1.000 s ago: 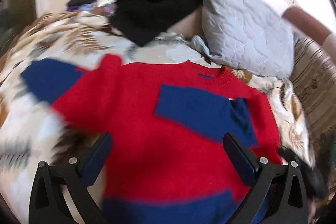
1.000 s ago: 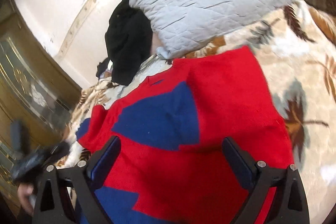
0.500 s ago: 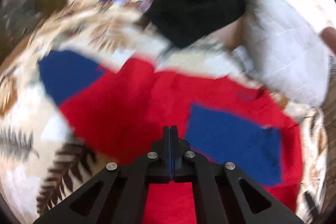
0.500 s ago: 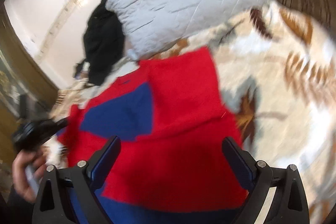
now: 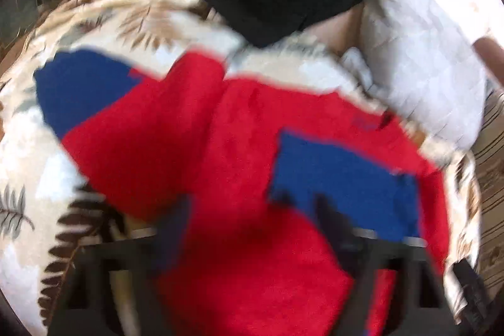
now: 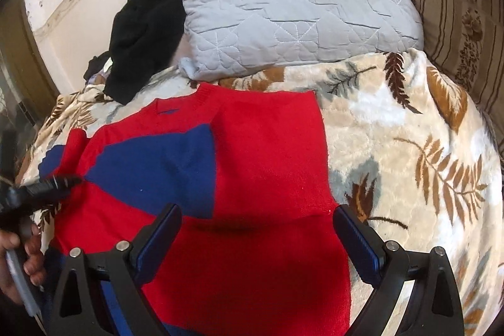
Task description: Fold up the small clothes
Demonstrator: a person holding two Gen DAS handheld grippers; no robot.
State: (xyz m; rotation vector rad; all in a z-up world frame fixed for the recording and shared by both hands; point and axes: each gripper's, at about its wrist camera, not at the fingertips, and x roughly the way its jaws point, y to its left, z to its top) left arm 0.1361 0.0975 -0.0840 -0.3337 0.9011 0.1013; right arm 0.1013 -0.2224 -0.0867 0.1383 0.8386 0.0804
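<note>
A red sweater (image 6: 264, 166) with blue sleeves lies flat on a leaf-patterned blanket (image 6: 409, 147). One blue sleeve (image 6: 163, 166) is folded across its chest; the other blue sleeve (image 5: 78, 84) stretches out to the left. My right gripper (image 6: 256, 227) is open and empty, just above the sweater's lower body. My left gripper (image 5: 252, 225) is blurred but open, over the sweater's lower half. It also shows at the left edge of the right wrist view (image 6: 47, 185), held by a hand.
A grey quilted pillow (image 6: 299, 11) and a black garment (image 6: 145, 33) lie at the head of the bed. A striped patterned cushion (image 6: 456, 21) sits at the right. A wall runs behind.
My left gripper was open, shut half a second ago, and is open again. The right gripper has swung right and now looks squarely at the sweater.
</note>
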